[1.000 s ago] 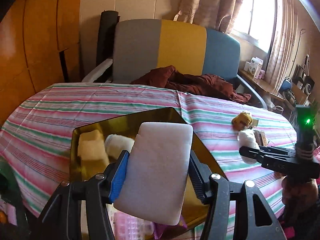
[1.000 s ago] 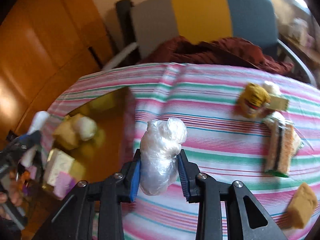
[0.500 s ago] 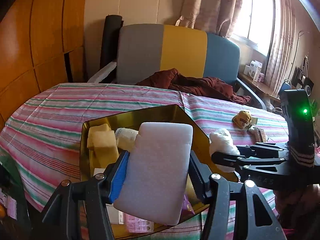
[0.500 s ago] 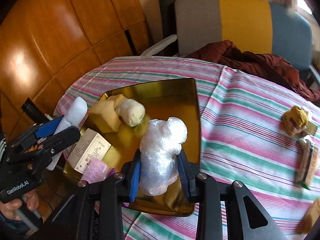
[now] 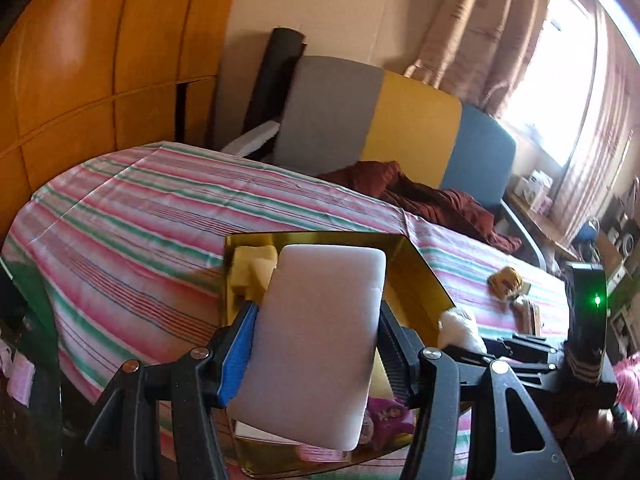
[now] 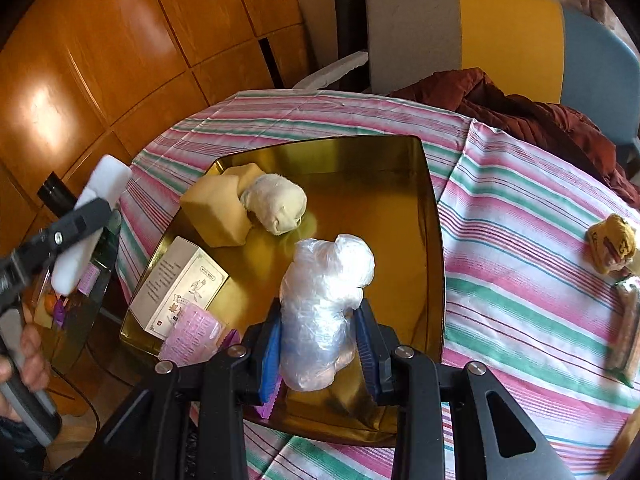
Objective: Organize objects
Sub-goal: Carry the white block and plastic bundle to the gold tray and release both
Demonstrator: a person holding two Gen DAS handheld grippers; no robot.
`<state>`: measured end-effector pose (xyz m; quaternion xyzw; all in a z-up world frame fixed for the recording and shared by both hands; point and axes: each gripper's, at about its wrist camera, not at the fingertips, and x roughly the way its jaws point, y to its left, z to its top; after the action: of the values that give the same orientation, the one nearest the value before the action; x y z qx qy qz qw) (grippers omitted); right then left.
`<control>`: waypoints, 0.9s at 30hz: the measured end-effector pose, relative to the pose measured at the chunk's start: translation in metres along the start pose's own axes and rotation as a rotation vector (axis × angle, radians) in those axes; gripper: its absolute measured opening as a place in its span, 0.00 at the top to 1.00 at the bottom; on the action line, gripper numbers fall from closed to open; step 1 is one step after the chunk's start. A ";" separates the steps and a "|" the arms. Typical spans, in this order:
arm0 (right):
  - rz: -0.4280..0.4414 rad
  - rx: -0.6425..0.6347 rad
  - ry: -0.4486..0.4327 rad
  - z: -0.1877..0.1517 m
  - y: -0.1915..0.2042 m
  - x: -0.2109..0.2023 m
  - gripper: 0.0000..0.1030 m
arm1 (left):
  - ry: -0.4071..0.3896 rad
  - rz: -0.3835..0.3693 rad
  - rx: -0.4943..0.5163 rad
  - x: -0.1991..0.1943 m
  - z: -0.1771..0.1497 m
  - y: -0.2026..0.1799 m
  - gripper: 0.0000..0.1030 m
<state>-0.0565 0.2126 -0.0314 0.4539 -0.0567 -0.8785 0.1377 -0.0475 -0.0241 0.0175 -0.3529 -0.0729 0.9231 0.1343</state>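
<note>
A gold tray [image 6: 360,184] lies on the striped tablecloth. It holds a yellow sponge [image 6: 216,212], a cream cloth roll [image 6: 276,204], a white box [image 6: 180,288] and a pink packet [image 6: 192,332]. My right gripper [image 6: 319,316] is shut on a clear plastic-wrapped bundle [image 6: 324,304], which hangs over the tray's near half. My left gripper [image 5: 316,320] is shut on a white foam block [image 5: 316,340]. In the right wrist view the left gripper [image 6: 80,216] and its block [image 6: 100,188] sit at the tray's left edge. The left wrist view shows the tray [image 5: 416,272] behind the block and the bundle [image 5: 458,328] at right.
On the cloth to the right lie a yellow toy [image 6: 612,244] and a wrapped packet [image 6: 628,320]. A grey, yellow and blue chair [image 6: 480,32] with a maroon garment [image 6: 520,112] stands behind the table. Wooden panels fill the left. A person's hand [image 6: 28,360] grips the left handle.
My right gripper has carried the bundle leftward from over the bare cloth to over the tray. The left gripper with the foam block has shifted and rolled, staying beside the tray's left edge.
</note>
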 end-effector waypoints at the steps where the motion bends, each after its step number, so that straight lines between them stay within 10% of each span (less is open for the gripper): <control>1: 0.001 0.000 0.001 0.000 0.000 0.000 0.67 | 0.003 -0.002 -0.009 0.001 0.001 0.002 0.44; 27: 0.029 0.010 0.000 -0.012 -0.011 0.001 0.67 | 0.038 -0.022 0.235 0.053 0.022 -0.095 0.43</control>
<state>-0.0490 0.2234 -0.0419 0.4539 -0.0677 -0.8761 0.1479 -0.0815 0.0811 0.0218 -0.3513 0.0346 0.9169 0.1864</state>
